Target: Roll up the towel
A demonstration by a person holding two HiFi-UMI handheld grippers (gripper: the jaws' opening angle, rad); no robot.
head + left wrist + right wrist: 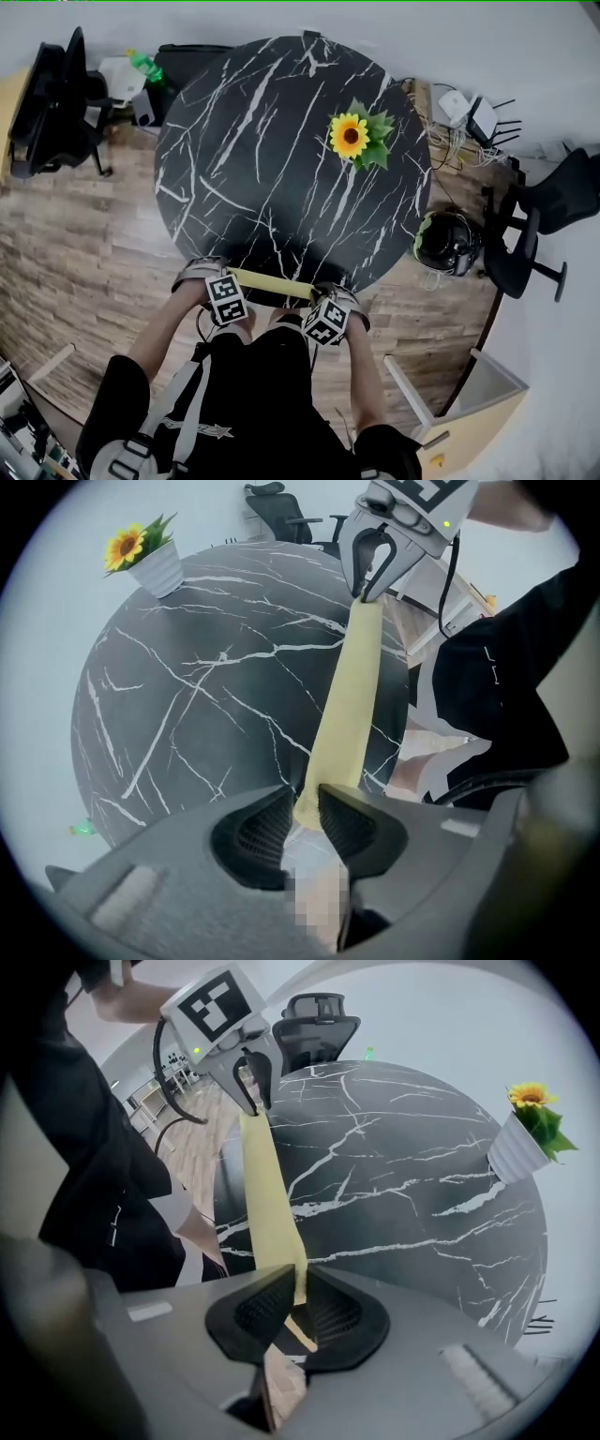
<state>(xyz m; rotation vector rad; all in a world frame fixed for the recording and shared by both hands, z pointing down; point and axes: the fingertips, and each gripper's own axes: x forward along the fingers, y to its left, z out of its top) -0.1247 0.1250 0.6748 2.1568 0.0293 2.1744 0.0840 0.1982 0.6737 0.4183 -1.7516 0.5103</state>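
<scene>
A yellow towel (270, 283), rolled into a long narrow strip, stretches between my two grippers over the near edge of the round black marble table (281, 141). My left gripper (228, 274) has the strip's left end between its pads, which touch it on both sides (302, 808). In the left gripper view the towel (347, 686) runs away to the right gripper (364, 594). My right gripper (317, 292) is shut on a thin edge of the other end (298, 1293). The right gripper view shows the towel (267, 1204) leading to the left gripper (251, 1101).
A sunflower in a white pot (356, 139) stands on the table's far right. Black office chairs (56, 103) (548, 216) flank the table, with a dark helmet (448, 242) on the floor at right. A green bottle (145, 66) lies behind the table. An open box (469, 412) sits lower right.
</scene>
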